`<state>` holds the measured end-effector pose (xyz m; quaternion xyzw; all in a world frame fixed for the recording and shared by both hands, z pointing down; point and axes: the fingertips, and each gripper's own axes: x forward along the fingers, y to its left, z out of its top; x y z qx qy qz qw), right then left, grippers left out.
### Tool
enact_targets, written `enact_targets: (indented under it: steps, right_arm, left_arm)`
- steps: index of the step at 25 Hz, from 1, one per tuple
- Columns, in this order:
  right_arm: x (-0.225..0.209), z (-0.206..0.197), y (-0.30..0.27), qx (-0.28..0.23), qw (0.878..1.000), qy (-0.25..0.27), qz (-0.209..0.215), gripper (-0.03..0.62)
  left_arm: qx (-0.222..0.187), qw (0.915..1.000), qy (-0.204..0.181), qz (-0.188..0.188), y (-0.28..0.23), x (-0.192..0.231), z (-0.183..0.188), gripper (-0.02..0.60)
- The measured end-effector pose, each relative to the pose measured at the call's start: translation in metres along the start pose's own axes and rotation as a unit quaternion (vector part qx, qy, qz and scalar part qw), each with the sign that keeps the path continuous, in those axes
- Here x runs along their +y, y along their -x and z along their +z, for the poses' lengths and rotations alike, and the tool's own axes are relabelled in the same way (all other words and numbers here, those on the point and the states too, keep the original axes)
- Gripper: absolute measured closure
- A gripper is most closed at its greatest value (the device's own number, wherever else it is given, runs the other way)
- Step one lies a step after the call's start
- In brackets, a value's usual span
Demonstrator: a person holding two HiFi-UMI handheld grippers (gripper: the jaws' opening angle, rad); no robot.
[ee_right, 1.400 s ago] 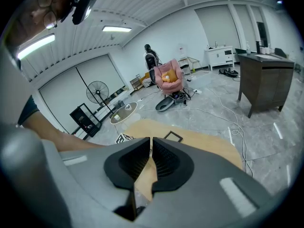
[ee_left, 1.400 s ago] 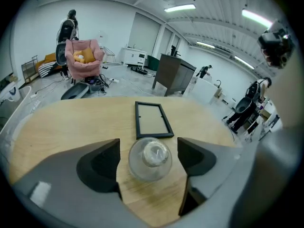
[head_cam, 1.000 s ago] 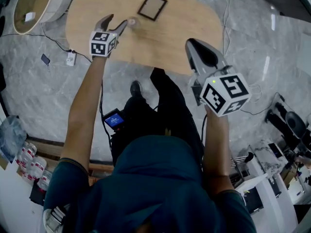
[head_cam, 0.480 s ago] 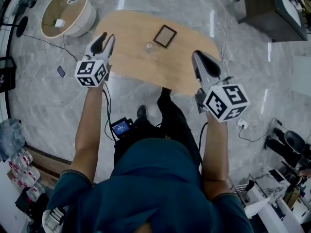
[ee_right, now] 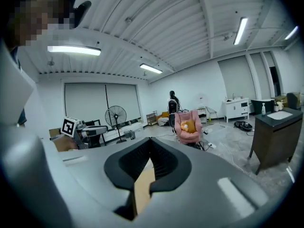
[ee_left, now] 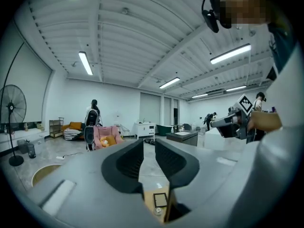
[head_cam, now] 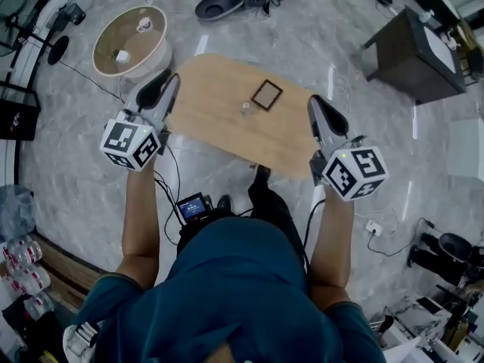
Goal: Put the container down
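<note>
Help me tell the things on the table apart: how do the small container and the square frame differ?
The container is small, round and pale; the frame is larger, square and dark-edged. The container sits toward the person's left, the frame to its right and slightly farther away. Both rest on the wooden table, apart from each other.
</note>
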<state>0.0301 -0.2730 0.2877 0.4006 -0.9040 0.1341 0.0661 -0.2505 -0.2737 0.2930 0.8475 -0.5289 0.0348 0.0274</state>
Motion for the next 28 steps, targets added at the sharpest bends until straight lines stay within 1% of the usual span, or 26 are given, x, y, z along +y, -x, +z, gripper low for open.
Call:
enact_targets:
  steps: [2, 6, 11, 13, 15, 20, 28]
  right_arm:
    - [0.012, 0.011, 0.006, -0.006, 1.0, 0.016, 0.007, 0.585]
    - [0.043, 0.029, 0.018, -0.002, 0.997, 0.064, 0.034, 0.588]
    - [0.059, 0.045, 0.038, -0.022, 0.997, 0.075, 0.027, 0.588]
    - [0.062, 0.05, 0.045, -0.029, 0.996, 0.075, 0.023, 0.588]
    - [0.065, 0.053, 0.052, -0.034, 0.996, 0.074, 0.02, 0.588]
    - [0.069, 0.054, 0.063, -0.037, 0.997, 0.074, 0.01, 0.588]
    - [0.069, 0.054, 0.061, -0.034, 0.997, 0.073, 0.006, 0.588]
  left_arm:
    - [-0.012, 0.9998, -0.012, -0.009, 0.017, -0.01, 0.025, 0.513]
    - [-0.032, 0.9984, -0.037, -0.029, 0.052, -0.031, 0.068, 0.522]
    - [-0.045, 0.9939, -0.083, -0.057, 0.079, -0.06, 0.101, 0.522]
    - [-0.047, 0.9919, -0.097, -0.066, 0.083, -0.068, 0.107, 0.522]
    - [-0.049, 0.9908, -0.102, -0.074, 0.087, -0.073, 0.11, 0.522]
    - [-0.048, 0.9905, -0.097, -0.086, 0.089, -0.081, 0.106, 0.522]
    - [-0.042, 0.9907, -0.092, -0.092, 0.082, -0.079, 0.099, 0.522]
